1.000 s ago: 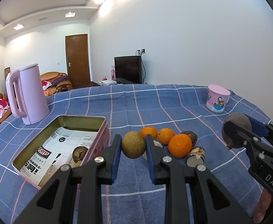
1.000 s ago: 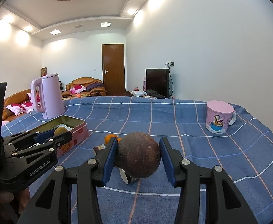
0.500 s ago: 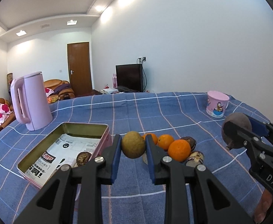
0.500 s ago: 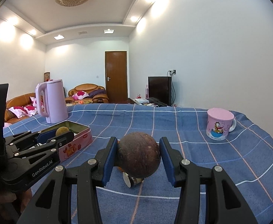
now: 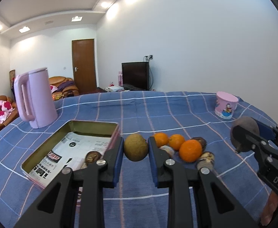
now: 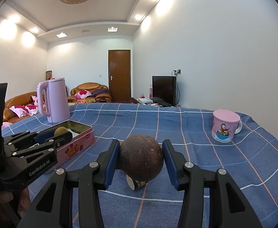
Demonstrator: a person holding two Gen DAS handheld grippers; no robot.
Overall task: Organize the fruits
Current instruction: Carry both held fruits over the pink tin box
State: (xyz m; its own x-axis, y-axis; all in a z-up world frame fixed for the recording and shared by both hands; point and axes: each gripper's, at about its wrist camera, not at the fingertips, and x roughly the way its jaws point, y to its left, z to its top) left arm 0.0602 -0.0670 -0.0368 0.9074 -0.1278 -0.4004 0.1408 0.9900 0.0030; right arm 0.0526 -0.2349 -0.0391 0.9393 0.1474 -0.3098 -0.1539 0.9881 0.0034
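Above a blue checked tablecloth (image 5: 176, 117), the left gripper (image 5: 136, 149) clamped a greenish-brown fruit (image 5: 136, 149) just beside an open pink tin (image 5: 44, 176). The right gripper (image 6: 140, 159) squeezed a dark brown round fruit (image 6: 141, 160). Three oranges (image 5: 190, 150) lay on the cloth between them.

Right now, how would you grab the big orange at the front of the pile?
Probably from above, fingers closing on the left and right sides of the big orange at its widest part. It is round, so any middle line works, but the smaller oranges behind and a dark cut fruit beside it crowd a level approach.
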